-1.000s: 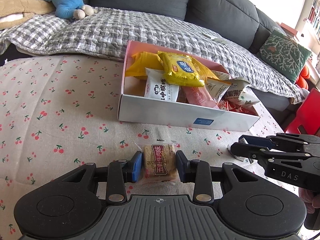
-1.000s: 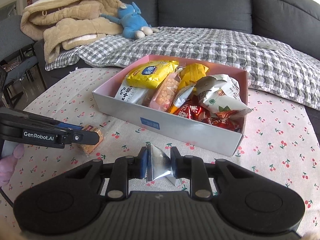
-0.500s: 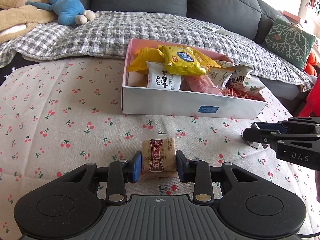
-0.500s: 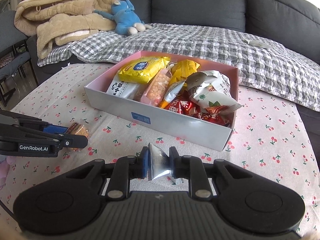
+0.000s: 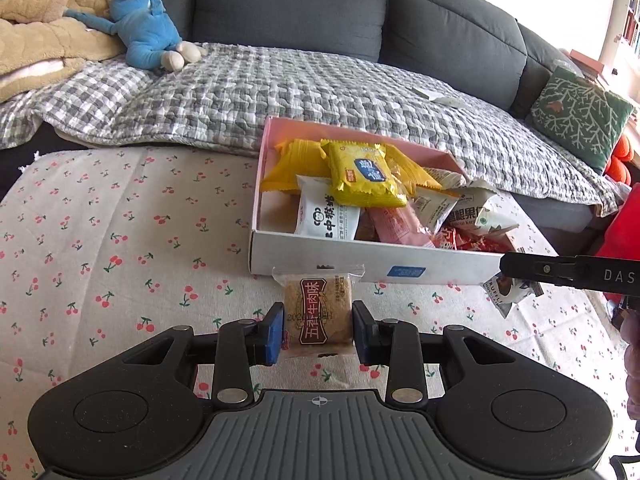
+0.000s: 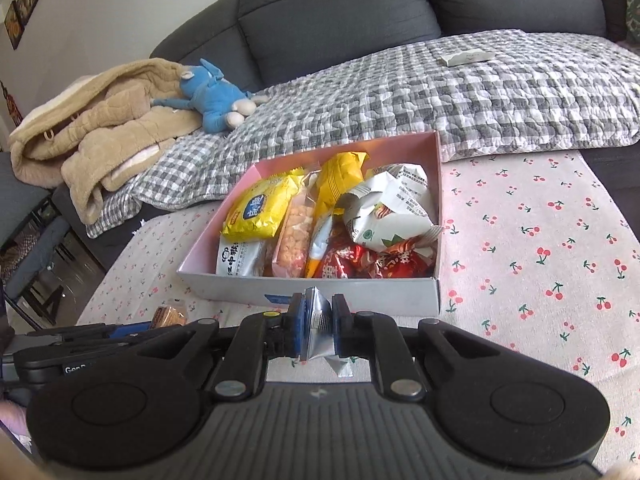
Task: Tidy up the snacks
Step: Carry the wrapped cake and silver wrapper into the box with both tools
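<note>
My left gripper is shut on a clear-wrapped tan biscuit packet with a red label, held above the cherry-print tablecloth just in front of the snack box. My right gripper is shut on a small silver foil packet, held close to the box's front wall. The box is white outside, pink inside, and holds several snack packets, with a yellow one on top. The right gripper and its packet show at the right of the left wrist view. The left gripper's biscuit shows at the lower left of the right wrist view.
The table wears a cherry-print cloth. Behind it a grey sofa carries a checked quilt, a blue plush toy and a tan blanket. A green cushion and a red object sit at the right.
Both grippers have lifted their packets off the table and moved toward the box. The right gripper has tilted and swung left toward the box's front wall.
</note>
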Motion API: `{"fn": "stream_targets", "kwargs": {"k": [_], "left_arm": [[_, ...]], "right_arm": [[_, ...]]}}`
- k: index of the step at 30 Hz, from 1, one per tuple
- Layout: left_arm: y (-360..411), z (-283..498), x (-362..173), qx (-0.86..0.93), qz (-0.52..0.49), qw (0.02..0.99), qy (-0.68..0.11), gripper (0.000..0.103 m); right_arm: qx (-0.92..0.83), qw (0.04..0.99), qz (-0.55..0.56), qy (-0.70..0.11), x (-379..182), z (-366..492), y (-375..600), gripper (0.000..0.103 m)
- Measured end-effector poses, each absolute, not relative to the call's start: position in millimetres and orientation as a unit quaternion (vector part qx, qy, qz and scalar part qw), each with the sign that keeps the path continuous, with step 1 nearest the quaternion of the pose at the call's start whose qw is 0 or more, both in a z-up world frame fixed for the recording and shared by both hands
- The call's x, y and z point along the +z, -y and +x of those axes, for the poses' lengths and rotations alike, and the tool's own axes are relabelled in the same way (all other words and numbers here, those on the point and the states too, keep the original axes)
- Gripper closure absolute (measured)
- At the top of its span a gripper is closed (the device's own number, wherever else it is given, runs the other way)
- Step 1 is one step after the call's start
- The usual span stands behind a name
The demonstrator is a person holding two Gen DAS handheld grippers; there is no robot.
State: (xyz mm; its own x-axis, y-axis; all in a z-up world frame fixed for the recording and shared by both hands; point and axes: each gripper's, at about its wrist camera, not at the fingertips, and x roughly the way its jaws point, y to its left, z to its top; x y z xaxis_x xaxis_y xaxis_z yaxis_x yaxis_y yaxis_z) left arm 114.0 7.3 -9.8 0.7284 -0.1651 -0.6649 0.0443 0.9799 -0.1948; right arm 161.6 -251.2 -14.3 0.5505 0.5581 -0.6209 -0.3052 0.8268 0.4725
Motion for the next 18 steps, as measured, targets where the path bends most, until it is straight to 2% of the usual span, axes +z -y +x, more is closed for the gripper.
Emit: {"fn": "stream_targets", "kwargs": {"k": [18], "left_arm": [[-6.0, 196.9, 3.6, -0.001, -0.08, 0.932, -0.353, 0.071]], "right_arm": [[0.256, 0.869, 0.219, -0.363, 1.1, 217.1, 245.8, 0.091]]}}
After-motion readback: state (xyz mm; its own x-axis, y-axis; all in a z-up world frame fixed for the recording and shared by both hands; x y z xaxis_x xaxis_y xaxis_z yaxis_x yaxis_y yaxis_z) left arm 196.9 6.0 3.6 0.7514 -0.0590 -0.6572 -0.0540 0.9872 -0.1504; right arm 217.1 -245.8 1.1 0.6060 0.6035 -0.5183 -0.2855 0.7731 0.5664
